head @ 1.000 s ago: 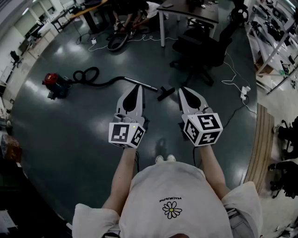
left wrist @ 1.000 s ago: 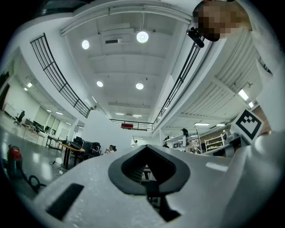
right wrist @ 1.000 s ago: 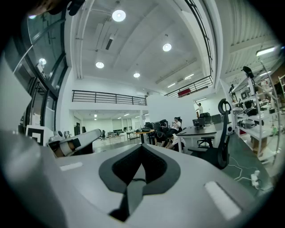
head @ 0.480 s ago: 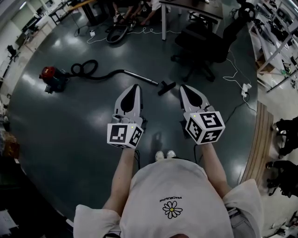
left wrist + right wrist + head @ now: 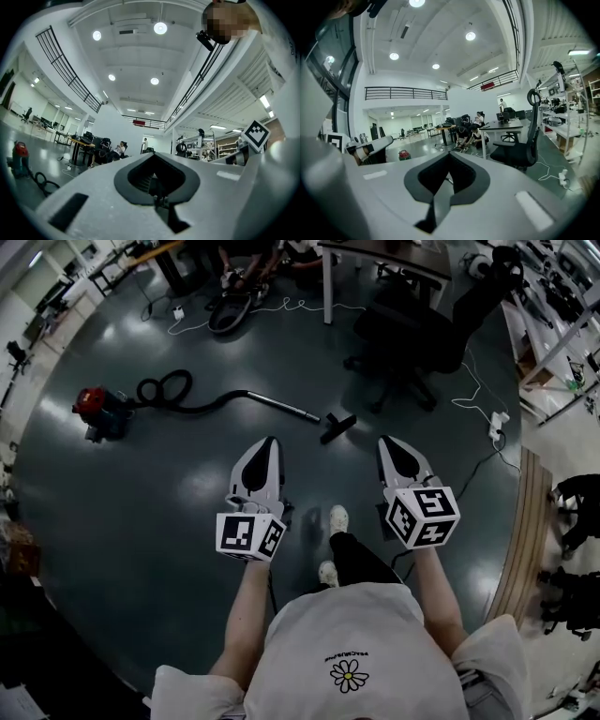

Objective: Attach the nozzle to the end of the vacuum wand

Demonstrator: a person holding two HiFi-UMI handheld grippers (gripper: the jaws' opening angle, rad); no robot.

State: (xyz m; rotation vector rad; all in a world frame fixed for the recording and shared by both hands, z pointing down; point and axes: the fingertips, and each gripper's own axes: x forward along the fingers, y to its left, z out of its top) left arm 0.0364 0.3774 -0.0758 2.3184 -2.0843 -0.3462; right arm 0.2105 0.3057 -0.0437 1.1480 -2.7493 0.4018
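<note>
Dark grey-green floor [image 5: 141, 512], glossy and smooth, carries everything I'm after. The black nozzle [image 5: 337, 426], a short flat-headed piece with a stubby neck, lies on it ahead of both tools, roughly between their tips and a little nearer the right gripper [image 5: 386, 441] than the left gripper [image 5: 271, 440]. Neither tool touches it; both hang well short of it above the floor.

The nozzle sits just beside the free end of the vacuum wand [image 5: 286, 406], a slim shiny metal tube lying slantwise. It is not joined to the tube. From the wand's far end a black ribbed hose [image 5: 169, 390] curls in a loop to the red canister [image 5: 98, 407] near the floor's left edge.

Both grippers are white plastic shells with dark pads. In each gripper view the jaws are pressed together with nothing between them. Each carries a cube printed with black-and-white square markers.

A black office chair [image 5: 412, 334] stands beyond the nozzle toward the far right. My operator's white shirt [image 5: 347, 652] bears a daisy with a line of print too small to read.
</note>
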